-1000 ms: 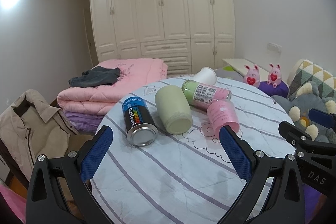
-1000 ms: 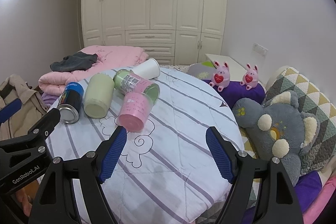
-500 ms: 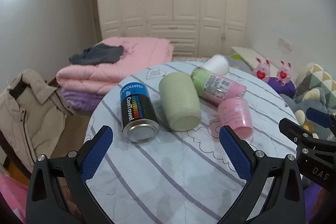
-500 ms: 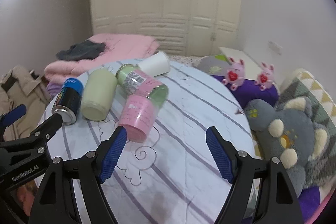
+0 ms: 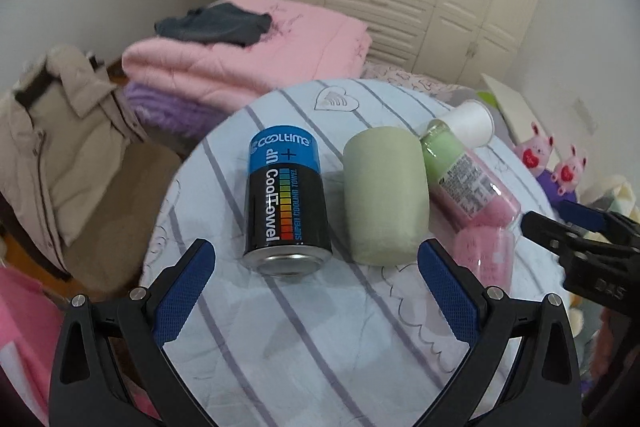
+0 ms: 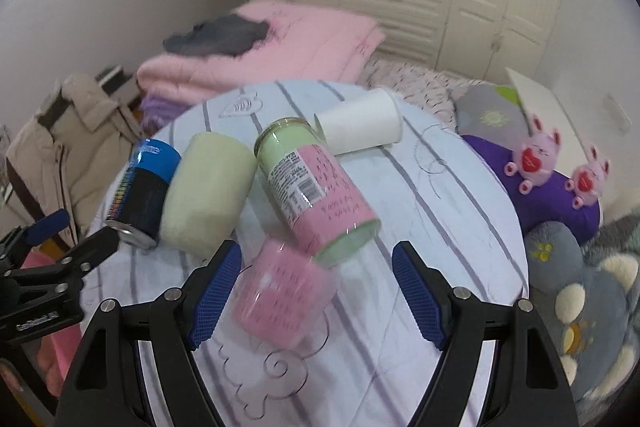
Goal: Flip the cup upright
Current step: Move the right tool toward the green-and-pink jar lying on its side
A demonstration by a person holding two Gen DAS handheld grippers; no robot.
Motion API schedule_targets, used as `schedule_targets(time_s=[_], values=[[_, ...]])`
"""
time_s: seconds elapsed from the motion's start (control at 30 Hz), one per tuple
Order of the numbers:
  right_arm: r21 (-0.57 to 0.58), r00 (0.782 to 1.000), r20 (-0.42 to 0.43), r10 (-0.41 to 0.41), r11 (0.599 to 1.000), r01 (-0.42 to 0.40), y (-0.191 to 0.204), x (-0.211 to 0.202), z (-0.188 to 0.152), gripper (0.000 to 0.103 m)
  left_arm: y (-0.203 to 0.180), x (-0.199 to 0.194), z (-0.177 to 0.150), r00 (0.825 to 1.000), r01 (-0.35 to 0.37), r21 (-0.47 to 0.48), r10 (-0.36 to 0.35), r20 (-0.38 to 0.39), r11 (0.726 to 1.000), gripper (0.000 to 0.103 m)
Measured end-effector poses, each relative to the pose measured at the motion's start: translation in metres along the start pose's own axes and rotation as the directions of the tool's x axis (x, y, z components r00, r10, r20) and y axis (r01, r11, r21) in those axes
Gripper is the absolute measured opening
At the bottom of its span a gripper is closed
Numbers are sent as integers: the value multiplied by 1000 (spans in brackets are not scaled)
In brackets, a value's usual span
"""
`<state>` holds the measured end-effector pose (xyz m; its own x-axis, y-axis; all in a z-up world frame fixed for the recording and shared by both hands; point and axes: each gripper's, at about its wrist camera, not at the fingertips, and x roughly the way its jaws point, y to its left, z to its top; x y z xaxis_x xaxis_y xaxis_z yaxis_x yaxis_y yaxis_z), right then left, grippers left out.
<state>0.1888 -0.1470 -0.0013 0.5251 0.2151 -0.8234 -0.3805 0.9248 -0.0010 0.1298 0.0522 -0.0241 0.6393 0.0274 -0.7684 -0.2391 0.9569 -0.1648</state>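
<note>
Several containers lie on their sides on a round table with a striped white cloth (image 5: 304, 347). A blue and black can (image 5: 286, 203) and a pale green cup (image 5: 386, 197) lie just ahead of my open, empty left gripper (image 5: 316, 287). A pink cup (image 6: 282, 297) lies between the open fingers of my right gripper (image 6: 316, 291), nearer the left one. A green and pink jar (image 6: 316, 187) and a white paper cup (image 6: 360, 126) lie behind it. The can (image 6: 142, 193) and green cup (image 6: 208, 193) also show in the right wrist view.
Folded pink blankets (image 5: 248, 55) with a dark garment lie behind the table. A beige jacket (image 5: 52, 139) hangs at the left. Pink bunny toys (image 6: 536, 157), a purple cushion and a grey plush bear (image 6: 580, 287) sit to the right. White wardrobes line the back wall.
Both grippers have moved forward and down toward the table. The can and green cup now sit close before the left gripper, and the pink cup now lies between the right gripper's fingers.
</note>
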Motion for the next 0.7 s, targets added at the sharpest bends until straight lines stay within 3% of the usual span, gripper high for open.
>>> schedule_targets(time_s=[0.23, 0.43, 0.7], values=[[-159, 990, -139, 13, 987, -35, 9, 50, 41, 79, 13, 21, 13, 995, -49, -76, 43, -86, 996, 102], [-224, 959, -279, 45, 968, -110, 11, 87, 55, 79, 15, 32, 24, 987, -100, -88, 88, -135, 991, 102], [-272, 917, -400, 8, 954, -127, 13, 128, 62, 79, 11, 49, 26, 975, -114, -68, 99, -197, 991, 102]])
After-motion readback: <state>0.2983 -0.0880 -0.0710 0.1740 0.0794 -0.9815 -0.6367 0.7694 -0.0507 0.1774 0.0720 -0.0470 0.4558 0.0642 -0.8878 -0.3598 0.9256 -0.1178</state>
